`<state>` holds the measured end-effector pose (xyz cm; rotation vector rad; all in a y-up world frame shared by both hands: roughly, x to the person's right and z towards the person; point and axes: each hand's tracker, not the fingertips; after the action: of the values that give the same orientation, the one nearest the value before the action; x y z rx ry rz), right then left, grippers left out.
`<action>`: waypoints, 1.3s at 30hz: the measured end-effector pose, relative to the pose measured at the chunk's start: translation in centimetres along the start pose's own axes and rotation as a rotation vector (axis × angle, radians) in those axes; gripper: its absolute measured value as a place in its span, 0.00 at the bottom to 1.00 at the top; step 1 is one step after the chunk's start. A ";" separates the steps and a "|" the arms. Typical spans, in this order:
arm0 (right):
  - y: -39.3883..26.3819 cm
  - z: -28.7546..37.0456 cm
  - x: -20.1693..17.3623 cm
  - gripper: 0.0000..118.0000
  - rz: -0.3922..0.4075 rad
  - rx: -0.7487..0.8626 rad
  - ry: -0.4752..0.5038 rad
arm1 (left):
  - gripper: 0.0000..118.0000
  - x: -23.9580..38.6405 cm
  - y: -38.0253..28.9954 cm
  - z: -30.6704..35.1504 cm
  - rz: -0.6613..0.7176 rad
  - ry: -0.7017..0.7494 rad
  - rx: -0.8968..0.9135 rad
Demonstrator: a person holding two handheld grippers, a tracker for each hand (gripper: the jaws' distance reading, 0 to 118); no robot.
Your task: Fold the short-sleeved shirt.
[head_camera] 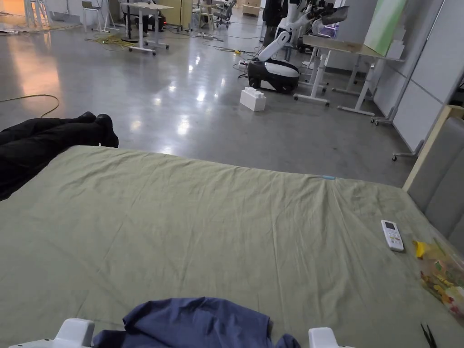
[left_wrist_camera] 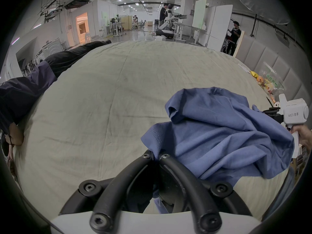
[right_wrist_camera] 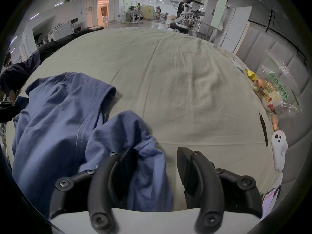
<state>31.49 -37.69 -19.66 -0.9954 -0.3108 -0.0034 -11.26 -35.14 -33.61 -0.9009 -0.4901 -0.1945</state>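
One shirt (head_camera: 199,321), blue, short-sleeved, crumpled in a heap at the near edge of the bed (head_camera: 217,217), between the two grippers. Not flat: fabric is bunched into deep folds, one sleeve opening stands up near the top of the pile in the left gripper view, a stitched hem edge faces that camera.

Left gripper (left_wrist_camera: 156,156): jaws pressed together, pinching the hem edge of the shirt right at the tips (cloth comes out from between them).

Right gripper (right_wrist_camera: 155,155): jaws spread. A fold of shirt drapes over and against the inner side of its left jaw; the right jaw is bare, sitting over the sheet, apart from the cloth. So no pinch there.

In the head view, the white tops of both grippers sit at the bottom edge, either side of the heap.

Bed sheet is pale green, wrinkled, with creases running across it. A white remote (head_camera: 392,234) lies near the right edge, well apart from the shirt. Beside it, toward the grey padded headboard (head_camera: 442,181), a clear bag (right_wrist_camera: 276,92) of colourful items. A person in dark clothes lies along the left side of the bed (left_wrist_camera: 25,92).
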 end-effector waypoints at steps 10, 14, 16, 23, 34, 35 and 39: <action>-0.1 0.4 -2.2 0.01 0.070 0.009 -0.002 | 0.04 0.2 -0.3 0.7 0.033 0.007 0.020; -0.1 2.2 -1.5 0.01 -0.046 0.071 0.005 | 0.03 0.4 0.1 1.8 0.026 0.022 0.061; 0.1 3.9 -1.2 0.01 -0.019 0.136 -0.027 | 0.03 0.8 0.5 2.8 -0.022 0.030 0.102; 2.8 12.3 1.6 0.01 -0.056 0.373 -0.081 | 0.03 1.4 3.6 7.4 -0.011 0.015 0.220; 7.2 25.2 5.0 0.01 -0.076 0.659 -0.160 | 0.03 0.1 11.4 17.5 0.007 0.013 0.469; 7.8 26.0 5.2 0.01 -0.077 0.653 -0.159 | 0.03 -0.1 12.3 18.4 0.005 0.028 0.490; 10.4 29.3 6.2 0.01 -0.069 0.732 -0.195 | 0.03 -1.6 16.3 21.9 0.003 0.056 0.565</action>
<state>31.40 -6.91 -11.87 -0.2575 -0.4803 0.1369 -13.89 -7.89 -34.42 -0.3430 -0.4582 -0.0706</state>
